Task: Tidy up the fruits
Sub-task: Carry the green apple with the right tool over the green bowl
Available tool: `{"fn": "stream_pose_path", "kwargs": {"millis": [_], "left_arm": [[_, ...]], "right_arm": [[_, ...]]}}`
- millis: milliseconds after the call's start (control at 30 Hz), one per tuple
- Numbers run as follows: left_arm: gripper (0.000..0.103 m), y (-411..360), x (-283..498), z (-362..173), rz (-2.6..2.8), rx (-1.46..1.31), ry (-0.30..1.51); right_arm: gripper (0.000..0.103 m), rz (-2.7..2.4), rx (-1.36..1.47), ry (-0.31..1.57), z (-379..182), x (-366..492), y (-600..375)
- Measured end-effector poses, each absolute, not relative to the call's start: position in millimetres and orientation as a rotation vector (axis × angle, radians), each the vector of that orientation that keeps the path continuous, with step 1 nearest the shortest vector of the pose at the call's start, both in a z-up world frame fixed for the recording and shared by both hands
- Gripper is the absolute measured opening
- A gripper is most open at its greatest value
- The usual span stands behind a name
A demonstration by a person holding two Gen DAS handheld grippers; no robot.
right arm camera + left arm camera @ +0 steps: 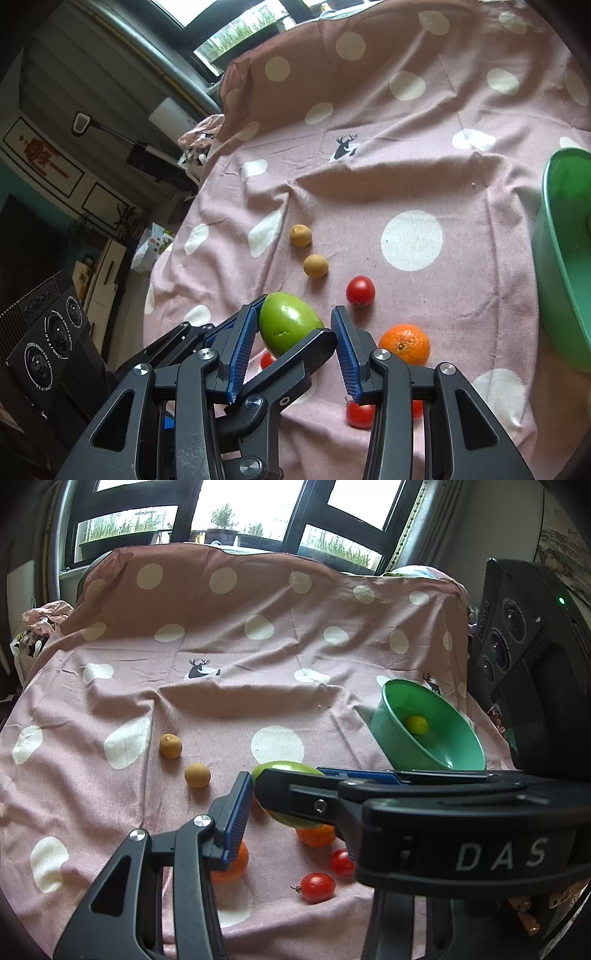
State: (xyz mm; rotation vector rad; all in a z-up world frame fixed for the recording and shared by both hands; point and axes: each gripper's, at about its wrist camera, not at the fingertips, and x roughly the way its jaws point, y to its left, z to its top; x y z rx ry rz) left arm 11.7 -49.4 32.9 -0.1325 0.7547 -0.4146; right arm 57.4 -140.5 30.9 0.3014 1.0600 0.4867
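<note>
Spotted cloth (424,122) carries loose fruits; bowl (454,749) holds one; left tool (295,345) clamps green fruit (290,325), right tool (295,354) apart

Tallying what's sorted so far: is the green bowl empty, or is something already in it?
Not empty. The left wrist view shows one small yellow fruit lying inside the green bowl; nothing else shows in it.

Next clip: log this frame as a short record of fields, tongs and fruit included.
cloth: pink, white-dotted
green fruit: between both sets of tongs
left tongs: around green fruit, grip unclear
right tongs: around green fruit, grip unclear
green bowl: tipped, yellow fruit inside
loose on cloth: two tan round fruits, orange, cherry tomatoes
</note>
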Motion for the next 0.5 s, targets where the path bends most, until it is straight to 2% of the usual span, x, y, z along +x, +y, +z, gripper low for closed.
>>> {"fn": "stream_pose_path", "kwargs": {"millis": [500], "left_arm": [[0.045,-102.4,2.9,77.8,-0.476,-0.066,0.628]], "right_arm": [[0.044,0.462,0.324,0.887,76.4,37.9,-189.8]]}}
